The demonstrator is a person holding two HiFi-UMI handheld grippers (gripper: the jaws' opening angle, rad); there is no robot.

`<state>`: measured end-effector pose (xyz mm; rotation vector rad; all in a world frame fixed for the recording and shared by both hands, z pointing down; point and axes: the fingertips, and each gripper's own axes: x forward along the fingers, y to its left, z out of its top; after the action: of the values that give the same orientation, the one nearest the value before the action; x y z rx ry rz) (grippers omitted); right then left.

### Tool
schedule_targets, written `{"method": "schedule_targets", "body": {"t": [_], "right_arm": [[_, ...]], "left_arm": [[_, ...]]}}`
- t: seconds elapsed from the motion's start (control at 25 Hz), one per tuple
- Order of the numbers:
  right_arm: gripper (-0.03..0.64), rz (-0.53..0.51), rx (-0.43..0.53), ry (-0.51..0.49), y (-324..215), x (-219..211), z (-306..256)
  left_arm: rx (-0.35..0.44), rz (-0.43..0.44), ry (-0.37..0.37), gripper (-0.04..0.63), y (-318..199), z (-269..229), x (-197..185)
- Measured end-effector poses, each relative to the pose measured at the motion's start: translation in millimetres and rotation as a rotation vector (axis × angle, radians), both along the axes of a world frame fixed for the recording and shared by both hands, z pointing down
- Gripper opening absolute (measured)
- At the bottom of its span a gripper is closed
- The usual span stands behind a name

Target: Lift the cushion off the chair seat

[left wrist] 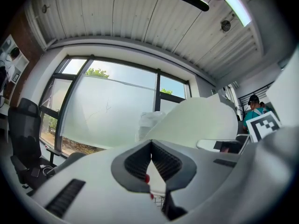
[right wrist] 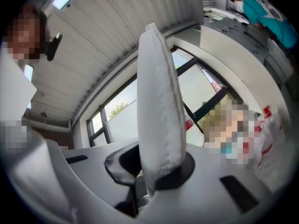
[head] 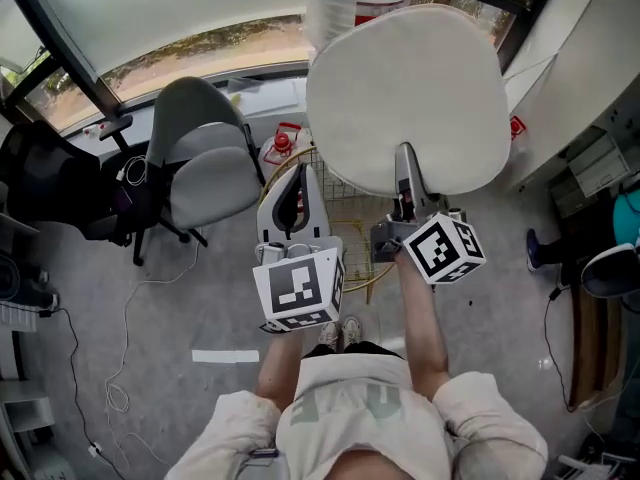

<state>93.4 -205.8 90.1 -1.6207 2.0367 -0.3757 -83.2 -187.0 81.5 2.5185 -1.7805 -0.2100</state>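
The white, rounded cushion hangs in the air above the gold wire chair, clear of its seat. My right gripper is shut on the cushion's near edge; in the right gripper view the cushion stands edge-on between the dark pads of that gripper. My left gripper sits just left of the cushion's rim. Its jaws meet at the tips with nothing held, and the cushion shows beyond them to the right.
A grey office chair and a black chair stand to the left by the window. A red object lies beside the wire chair. Cables and a white strip lie on the floor. A person in teal stands to the right.
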Motion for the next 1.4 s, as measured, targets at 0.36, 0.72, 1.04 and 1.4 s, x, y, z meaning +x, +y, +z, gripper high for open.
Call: {"method": "schedule_targets", "body": {"t": [0.36,0.72,1.04,1.4], "right_arm": [[0.044,0.149,0.004,0.440,34.0,-7.8,-23.2],[0.044,0.119,-0.084,0.528,54.4,-30.2,12.3],[0.044,0.101,-0.108,0.536,61.4,-37.1,23.9],[0.044,0.099,-0.088,0.538,62.3,-40.0,16.9]], "left_arm": [[0.023,0.016,0.017,0.014,7.7,-13.4,9.4],[0.031,0.007,0.006,0.014,20.8,-10.6,0.4],[0.011,0.007,-0.013,0.014,27.0,0.0,-0.7],[0.039,0.002,-0.035,0.014,28.9,-2.1,-0.9]]}}
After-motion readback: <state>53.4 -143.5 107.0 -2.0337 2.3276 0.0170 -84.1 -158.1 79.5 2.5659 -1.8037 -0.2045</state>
